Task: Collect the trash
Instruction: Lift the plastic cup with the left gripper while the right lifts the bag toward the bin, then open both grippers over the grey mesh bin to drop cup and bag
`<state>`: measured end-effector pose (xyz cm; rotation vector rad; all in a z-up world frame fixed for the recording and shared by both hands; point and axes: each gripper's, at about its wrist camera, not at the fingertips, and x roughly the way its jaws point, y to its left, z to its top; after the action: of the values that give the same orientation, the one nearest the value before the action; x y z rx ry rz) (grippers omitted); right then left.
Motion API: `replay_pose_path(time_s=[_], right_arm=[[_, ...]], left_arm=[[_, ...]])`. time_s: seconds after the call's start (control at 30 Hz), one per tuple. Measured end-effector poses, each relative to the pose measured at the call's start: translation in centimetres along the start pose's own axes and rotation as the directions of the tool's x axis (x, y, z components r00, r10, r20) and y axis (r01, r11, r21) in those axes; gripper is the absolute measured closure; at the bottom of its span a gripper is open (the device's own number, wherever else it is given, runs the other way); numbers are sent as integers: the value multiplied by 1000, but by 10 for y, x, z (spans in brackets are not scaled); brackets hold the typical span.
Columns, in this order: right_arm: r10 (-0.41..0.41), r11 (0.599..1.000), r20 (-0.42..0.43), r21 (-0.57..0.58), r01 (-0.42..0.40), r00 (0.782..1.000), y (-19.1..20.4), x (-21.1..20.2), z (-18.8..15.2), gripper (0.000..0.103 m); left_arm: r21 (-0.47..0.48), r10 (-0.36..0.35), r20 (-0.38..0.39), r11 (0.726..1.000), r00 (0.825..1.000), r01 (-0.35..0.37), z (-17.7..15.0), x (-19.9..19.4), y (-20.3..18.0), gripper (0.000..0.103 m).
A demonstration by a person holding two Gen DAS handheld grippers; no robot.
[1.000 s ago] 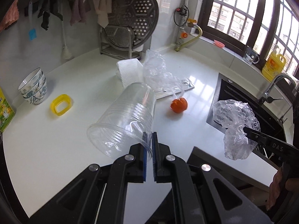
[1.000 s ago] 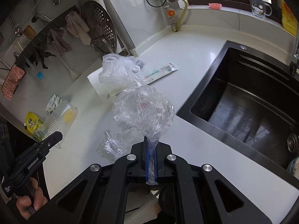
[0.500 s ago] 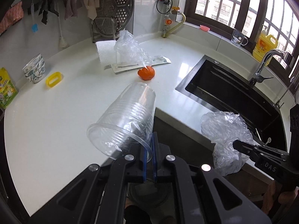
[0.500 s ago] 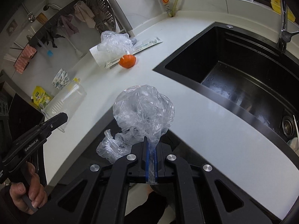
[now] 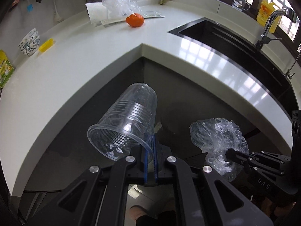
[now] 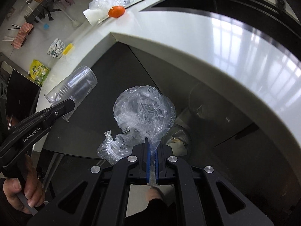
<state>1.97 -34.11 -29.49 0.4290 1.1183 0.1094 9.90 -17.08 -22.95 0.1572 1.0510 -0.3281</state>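
My left gripper (image 5: 149, 141) is shut on the rim of a clear plastic cup (image 5: 124, 124), held tilted in the air below the white counter's edge (image 5: 75, 79). The cup also shows in the right wrist view (image 6: 73, 90). My right gripper (image 6: 152, 146) is shut on a crumpled clear plastic bag (image 6: 144, 109), also held low in front of the dark corner cabinet. The bag shows at the right of the left wrist view (image 5: 216, 137). On the counter lie an orange peel (image 5: 135, 19), another clear plastic bag (image 5: 118, 3) and a white paper towel (image 5: 96, 12).
A black sink (image 5: 235, 43) with a tap (image 5: 267, 30) is at the right. Stacked bowls (image 5: 29, 42), a yellow ring (image 5: 46, 45) and a green packet (image 5: 4, 67) sit at the counter's left. A dark cabinet front (image 5: 169, 94) is straight ahead below the counter.
Both grippers have pulled back from the counter and dropped below its edge, carrying the cup and the bag. The counter items now look farther away.
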Motion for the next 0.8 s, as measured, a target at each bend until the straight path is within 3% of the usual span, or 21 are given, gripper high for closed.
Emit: replay_pose_path(time_s=[0.27, 0.47, 0.8], right_arm=[[-40, 997, -50, 67, 44, 998, -24, 100, -37, 99], [-38, 996, -106, 81, 47, 994, -42, 188, -61, 99], [-39, 995, -201, 83, 56, 979, -67, 304, -83, 99]], left_arm=[[25, -36, -103, 999, 994, 38, -59, 93, 22, 98], [17, -29, -204, 999, 978, 33, -106, 177, 32, 98], [28, 0, -256, 1000, 967, 8, -149, 275, 44, 98]])
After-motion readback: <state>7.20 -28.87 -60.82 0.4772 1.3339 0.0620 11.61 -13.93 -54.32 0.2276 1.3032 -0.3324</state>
